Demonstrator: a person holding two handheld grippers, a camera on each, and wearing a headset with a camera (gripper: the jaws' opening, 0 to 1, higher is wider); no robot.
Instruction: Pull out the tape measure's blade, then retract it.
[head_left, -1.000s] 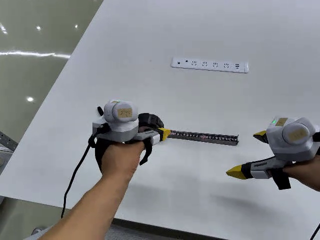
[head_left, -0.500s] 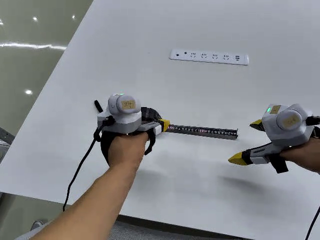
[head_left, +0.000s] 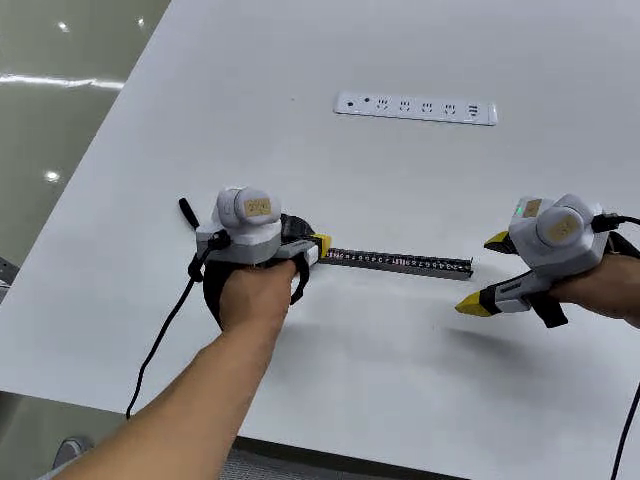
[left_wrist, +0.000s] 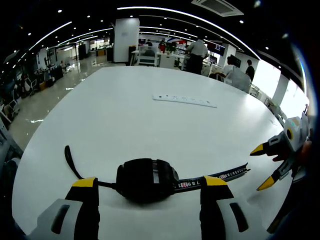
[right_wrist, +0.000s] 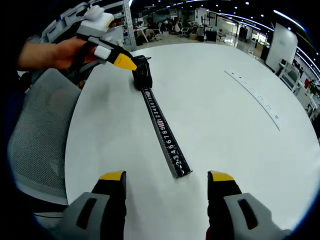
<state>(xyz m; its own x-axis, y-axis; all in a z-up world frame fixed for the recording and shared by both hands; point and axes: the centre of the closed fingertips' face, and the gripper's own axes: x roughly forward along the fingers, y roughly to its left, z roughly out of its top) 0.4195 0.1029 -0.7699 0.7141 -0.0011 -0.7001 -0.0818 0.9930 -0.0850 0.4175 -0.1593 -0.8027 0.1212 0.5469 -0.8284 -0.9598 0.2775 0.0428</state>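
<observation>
Left gripper (left_wrist: 150, 181): jaws apart, straddling the black tape measure case (left_wrist: 146, 175) on the white table (head_left: 400, 180), not clamped. The blade (head_left: 398, 263) lies flat, extended toward 3 o'clock. Right gripper (head_left: 482, 272): jaws apart, just beyond the blade's tip. A power strip (head_left: 415, 107) sits at 12 o'clock.

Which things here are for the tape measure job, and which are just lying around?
For the job: tape measure, its pulled-out blade, left gripper, right gripper.
Just lying about: white power strip.

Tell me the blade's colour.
Black blade with pale numerals; right gripper view shows it best.
</observation>
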